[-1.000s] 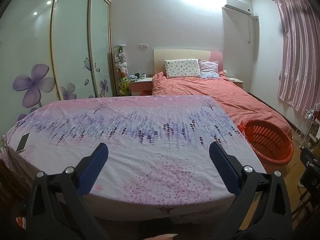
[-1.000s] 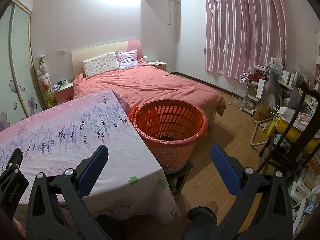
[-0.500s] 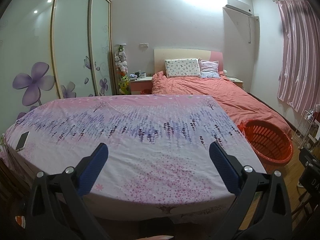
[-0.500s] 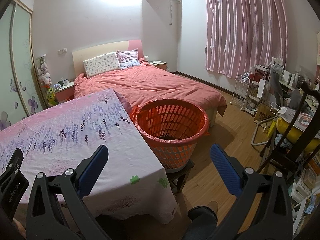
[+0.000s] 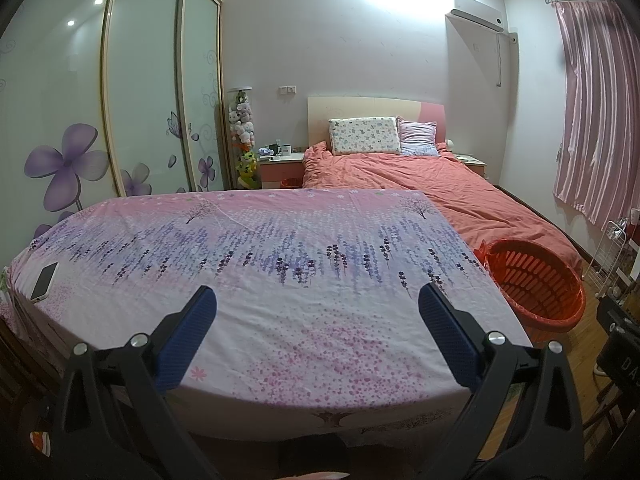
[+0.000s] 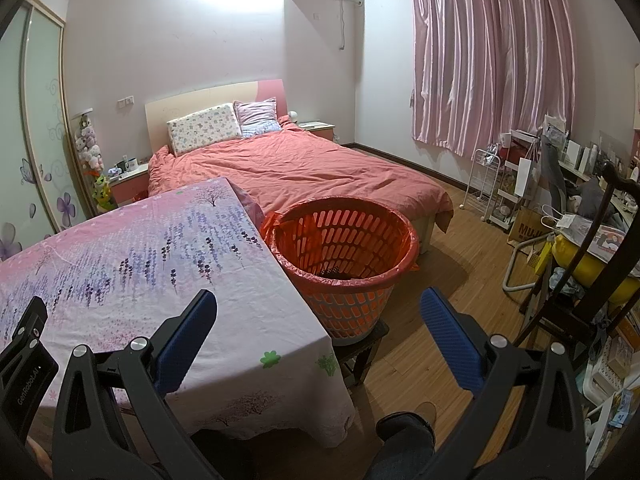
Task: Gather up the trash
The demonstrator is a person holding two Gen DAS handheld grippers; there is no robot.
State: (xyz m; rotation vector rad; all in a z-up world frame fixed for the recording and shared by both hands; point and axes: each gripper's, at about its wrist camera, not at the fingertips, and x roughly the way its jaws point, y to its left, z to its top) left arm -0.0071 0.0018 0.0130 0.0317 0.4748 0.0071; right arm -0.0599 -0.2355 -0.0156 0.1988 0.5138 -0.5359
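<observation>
Orange basket (image 6: 344,248), lined with a bag and standing just off the worktop's (image 5: 280,280) right edge, lies ahead of my right gripper (image 6: 318,330), the nearer one, while from my left gripper (image 5: 318,326) it sits well off to the right. Both jaws stand wide apart and hold nothing. I see no loose trash on the cloth, only a phone (image 5: 44,281) at its far left, and something dark at the basket's bottom that I can't identify

Left gripper (image 5: 316,320) and right gripper (image 6: 318,322), fingers spread wide.
</observation>
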